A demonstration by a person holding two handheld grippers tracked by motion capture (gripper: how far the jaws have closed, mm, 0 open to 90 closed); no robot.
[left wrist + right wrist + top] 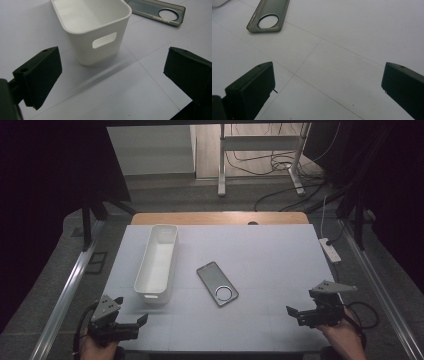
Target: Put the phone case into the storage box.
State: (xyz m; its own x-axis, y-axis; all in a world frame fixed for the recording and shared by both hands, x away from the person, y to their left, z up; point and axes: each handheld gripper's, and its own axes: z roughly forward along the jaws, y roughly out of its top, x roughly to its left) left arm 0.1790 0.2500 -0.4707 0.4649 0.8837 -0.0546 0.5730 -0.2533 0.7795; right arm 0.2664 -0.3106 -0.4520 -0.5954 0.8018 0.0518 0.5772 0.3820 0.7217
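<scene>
A long white plastic bin (157,262) lies empty on the left half of the white tabletop (270,255), its short handled end facing me. To its right a grey phone case (217,284) with a round camera hole lies flat. My left gripper (131,312) is open at the near left corner, a short way in front of the bin (100,37), with the case (155,11) beyond to the right. My right gripper (301,304) is open at the near right, over bare table, with nothing between its jaws. The case (268,12) lies ahead to its left.
A wooden table edge (220,218) shows behind the white surface. A white power strip (330,250) with a cable lies off the table's right side. A white metal stand (260,145) and loose cables (280,165) are on the floor beyond.
</scene>
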